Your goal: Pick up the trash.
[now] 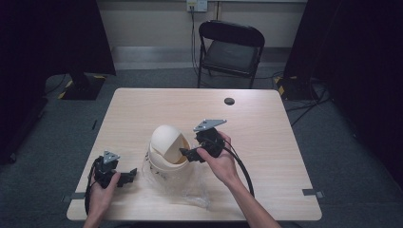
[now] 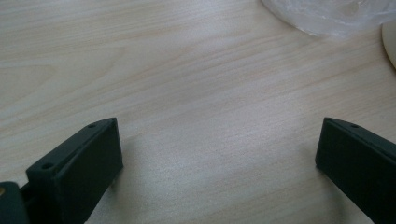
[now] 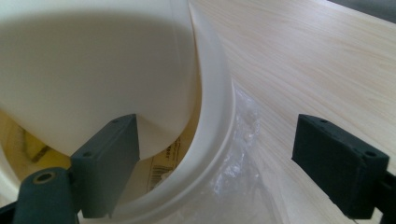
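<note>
Cream bin (image 1: 167, 156), plastic bag (image 1: 190, 190), chair (image 1: 231, 50)

We see each black gripper, left (image 1: 127, 177) and right (image 1: 186, 154), with a grey three-cornered plate on top and a black cable trailing behind.

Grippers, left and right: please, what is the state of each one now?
Left gripper: open, holding nothing, above the bare table.
Right gripper: open, jaws astride the rim of the cream bin, not gripping it.
</note>
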{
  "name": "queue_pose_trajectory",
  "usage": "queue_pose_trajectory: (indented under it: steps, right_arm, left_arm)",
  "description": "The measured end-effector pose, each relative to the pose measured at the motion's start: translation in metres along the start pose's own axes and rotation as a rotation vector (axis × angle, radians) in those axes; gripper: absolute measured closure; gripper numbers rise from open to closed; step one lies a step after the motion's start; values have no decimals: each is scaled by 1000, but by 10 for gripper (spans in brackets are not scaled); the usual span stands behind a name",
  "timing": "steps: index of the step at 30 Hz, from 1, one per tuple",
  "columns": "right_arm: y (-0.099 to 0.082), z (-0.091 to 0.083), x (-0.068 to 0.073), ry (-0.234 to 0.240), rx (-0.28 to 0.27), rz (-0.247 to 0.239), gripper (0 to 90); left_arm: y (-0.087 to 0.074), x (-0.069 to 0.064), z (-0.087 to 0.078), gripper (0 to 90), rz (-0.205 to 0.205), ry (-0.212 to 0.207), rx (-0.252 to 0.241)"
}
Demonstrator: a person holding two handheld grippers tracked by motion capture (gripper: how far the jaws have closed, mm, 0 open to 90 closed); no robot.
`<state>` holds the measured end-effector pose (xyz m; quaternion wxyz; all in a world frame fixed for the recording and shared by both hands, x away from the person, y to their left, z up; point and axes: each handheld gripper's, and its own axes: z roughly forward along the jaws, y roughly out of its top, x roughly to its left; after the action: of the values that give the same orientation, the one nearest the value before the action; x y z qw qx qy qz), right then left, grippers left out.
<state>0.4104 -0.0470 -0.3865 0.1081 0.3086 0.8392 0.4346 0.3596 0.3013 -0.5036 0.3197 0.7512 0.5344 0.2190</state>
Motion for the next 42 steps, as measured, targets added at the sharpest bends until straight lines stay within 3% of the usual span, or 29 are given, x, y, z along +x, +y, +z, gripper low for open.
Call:
queue_pose_trajectory:
  steps: [9, 23, 30, 33, 42]
  right_arm:
    - [1, 17, -1, -21, 12, -5, 151]
    - [4, 34, -5, -13, 28, 18, 161]
    - [5, 21, -6, 23, 5, 13, 158]
    - [5, 11, -8, 18, -8, 7, 158]
    - [5, -26, -38, -21, -73, 68, 164]
  left_arm:
    - [0, 0, 0, 0, 3, 0, 1]
    - [0, 0, 0, 0, 0, 0, 0]
    - [0, 0, 0, 0, 1, 0, 0]
    - [0, 0, 0, 0, 0, 0, 0]
    - [0, 0, 0, 0, 1, 0, 0]
